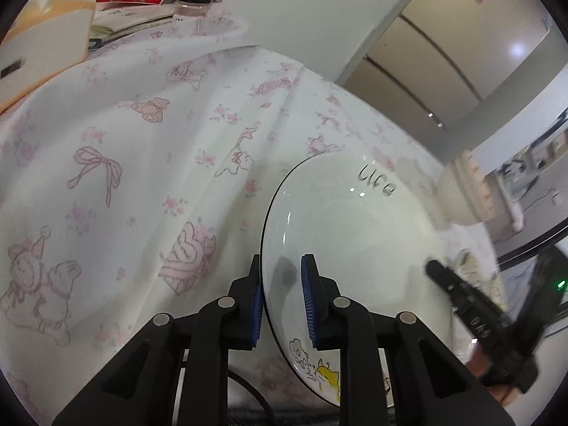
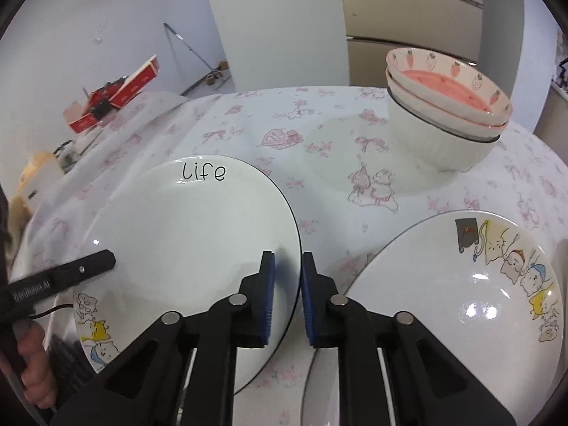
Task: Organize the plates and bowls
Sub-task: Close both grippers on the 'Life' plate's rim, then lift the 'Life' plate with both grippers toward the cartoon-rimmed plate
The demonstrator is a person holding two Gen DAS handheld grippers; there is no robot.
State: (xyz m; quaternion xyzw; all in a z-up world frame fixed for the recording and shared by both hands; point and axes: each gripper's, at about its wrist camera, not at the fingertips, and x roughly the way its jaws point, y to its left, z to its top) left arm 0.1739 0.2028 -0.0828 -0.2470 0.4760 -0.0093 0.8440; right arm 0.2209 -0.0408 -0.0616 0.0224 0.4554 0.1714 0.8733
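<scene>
"Life" plate [image 2: 184,234] lies on the cloth-covered tabletop [image 2: 319,163], its opposite rims pinched by the left gripper [image 1: 282,301] and the right gripper [image 2: 287,298], beside a second cartoon plate [image 2: 443,301] and near stacked bowls [image 2: 443,113].

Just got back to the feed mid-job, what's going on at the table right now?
A person holds a gripper in each hand, and both are on the same white plate marked "life". The left gripper is clamped on its left rim, the right gripper on its right rim. A second cartoon plate lies to the right, and the stacked bowls stand behind on the floral tablecloth.
</scene>
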